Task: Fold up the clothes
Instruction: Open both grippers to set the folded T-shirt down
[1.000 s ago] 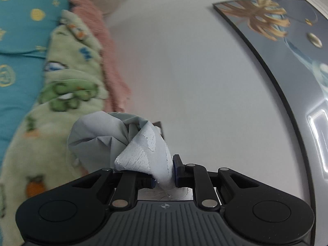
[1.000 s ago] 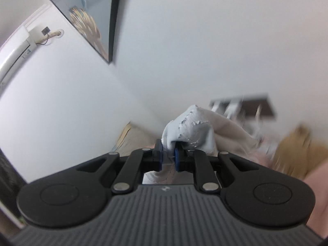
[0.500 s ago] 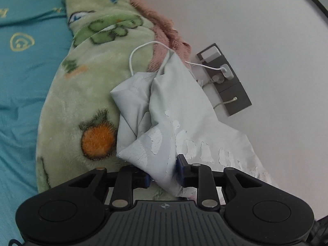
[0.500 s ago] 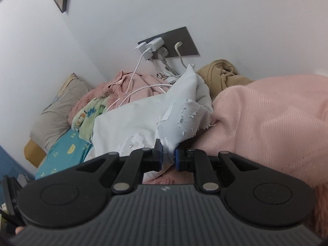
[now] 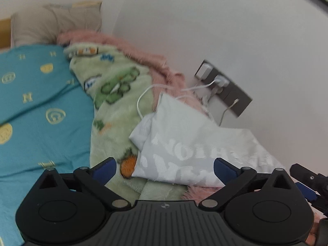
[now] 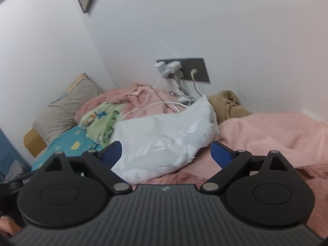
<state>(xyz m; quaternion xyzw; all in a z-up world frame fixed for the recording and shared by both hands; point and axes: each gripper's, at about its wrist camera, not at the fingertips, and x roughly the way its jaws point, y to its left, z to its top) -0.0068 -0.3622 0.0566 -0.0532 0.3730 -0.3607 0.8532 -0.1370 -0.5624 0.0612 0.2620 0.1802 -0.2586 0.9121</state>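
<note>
A pale grey garment [image 5: 190,143] with cracked white lettering lies folded on the bedding against the wall, resting partly on the green fleece blanket and partly on pink fabric. In the right wrist view the same garment [image 6: 164,137] lies just ahead. My left gripper [image 5: 165,168] is open, its blue-tipped fingers spread wide on either side of the garment's near edge, holding nothing. My right gripper [image 6: 166,151] is also open and empty just in front of the garment. The right gripper's tip [image 5: 307,182] shows at the far right of the left wrist view.
A green cartoon fleece blanket [image 5: 114,102], teal sheet [image 5: 41,112], grey pillow [image 5: 55,24] and pink blanket [image 6: 276,135] cover the bed. A brown garment [image 6: 229,104] sits by the wall. White charger cables [image 5: 143,98] trail from a dark wall socket plate [image 5: 225,88].
Both grippers opened and let go of the grey garment, which now lies on the bedding by the wall. Both have drawn back a little from it.
</note>
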